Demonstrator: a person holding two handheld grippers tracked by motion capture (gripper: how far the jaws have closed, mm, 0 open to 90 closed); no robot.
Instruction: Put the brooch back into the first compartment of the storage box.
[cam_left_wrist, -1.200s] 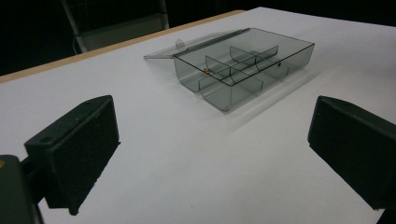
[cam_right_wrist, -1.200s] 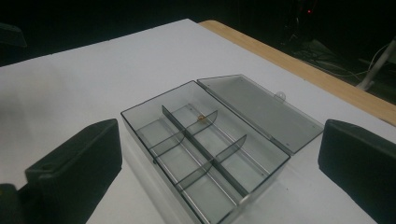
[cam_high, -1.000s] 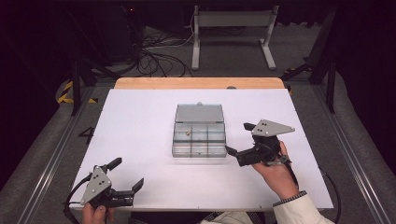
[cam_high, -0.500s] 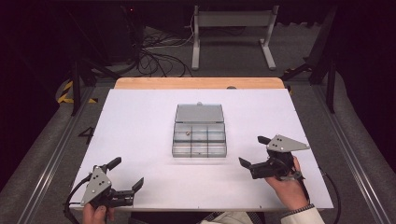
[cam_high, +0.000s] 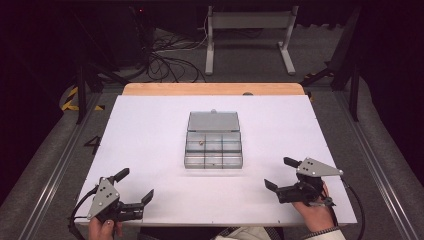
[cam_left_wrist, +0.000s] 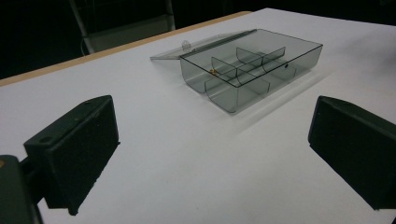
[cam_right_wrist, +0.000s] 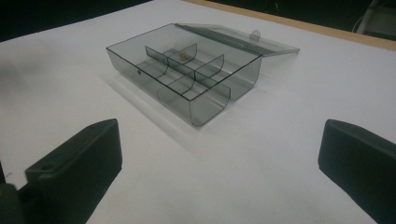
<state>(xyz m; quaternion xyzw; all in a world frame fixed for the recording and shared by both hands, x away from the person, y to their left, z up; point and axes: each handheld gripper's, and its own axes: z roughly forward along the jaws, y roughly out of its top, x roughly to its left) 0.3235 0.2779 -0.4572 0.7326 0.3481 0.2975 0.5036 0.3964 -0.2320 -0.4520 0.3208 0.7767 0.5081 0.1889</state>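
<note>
A clear smoky-grey plastic compartment box (cam_high: 214, 146) sits mid-table on the white tabletop (cam_high: 150, 130), its hinged lid (cam_high: 213, 121) laid flat open behind it. It looks light, rigid and slick, likely to skid, so I'd grip a side wall. A tiny tan bead-like object (cam_right_wrist: 183, 54) lies in one far compartment. No label is readable. The left gripper (cam_high: 134, 192) and right gripper (cam_high: 280, 173) rest near the table's front corners, jaws spread and empty.

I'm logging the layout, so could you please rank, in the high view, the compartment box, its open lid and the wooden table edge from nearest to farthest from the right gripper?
Measured from the right gripper, near the table's front right:
1. Compartment box, at the table's centre, up and to the left of the gripper.
2. Open lid, lying flat just behind the box.
3. Wooden table edge, along the far side.
</note>
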